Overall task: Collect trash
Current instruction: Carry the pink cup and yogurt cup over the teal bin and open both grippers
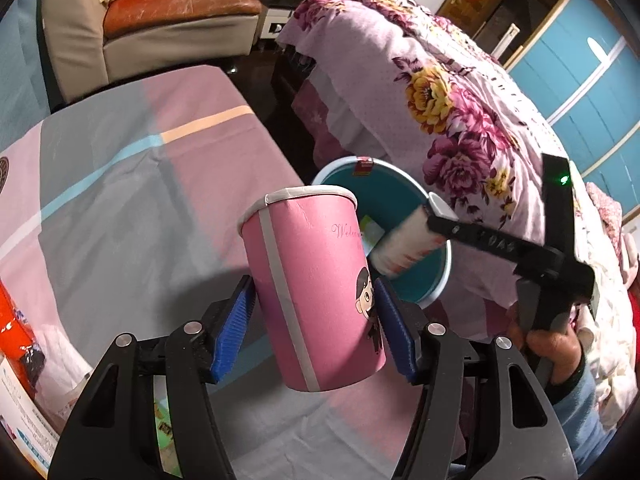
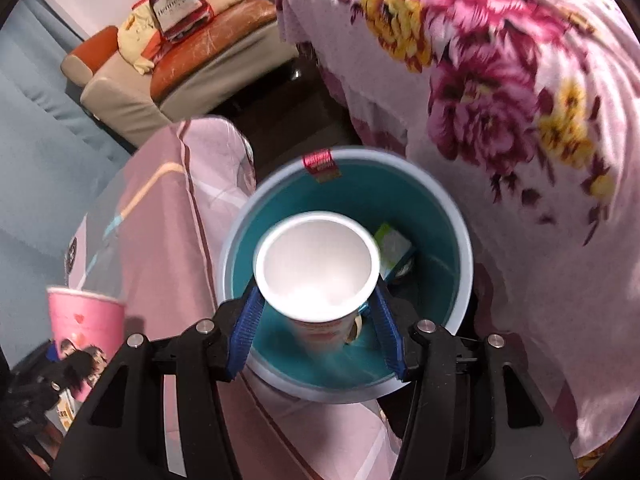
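Note:
My left gripper (image 1: 314,286) is shut on a pink paper cup (image 1: 308,240) with a cartoon figure. The cup is held tilted above the bedsheet, and it also shows at the left of the right wrist view (image 2: 84,320). My right gripper (image 2: 316,294) is shut on a white paper cup (image 2: 318,260), with its blue pads against the sides just under the rim. That cup hangs directly over the open teal bin (image 2: 460,216). In the left wrist view the white cup (image 1: 404,242) lies sideways over the bin (image 1: 400,172). A green-and-white carton (image 2: 394,246) lies inside the bin.
The bin stands on dark floor between a bed with a pink and grey sheet (image 1: 120,200) and a floral blanket (image 1: 460,120). A sofa (image 1: 160,20) stands at the back. Orange packaging (image 1: 16,320) and papers lie at the left edge. A hand (image 1: 556,344) holds the right gripper.

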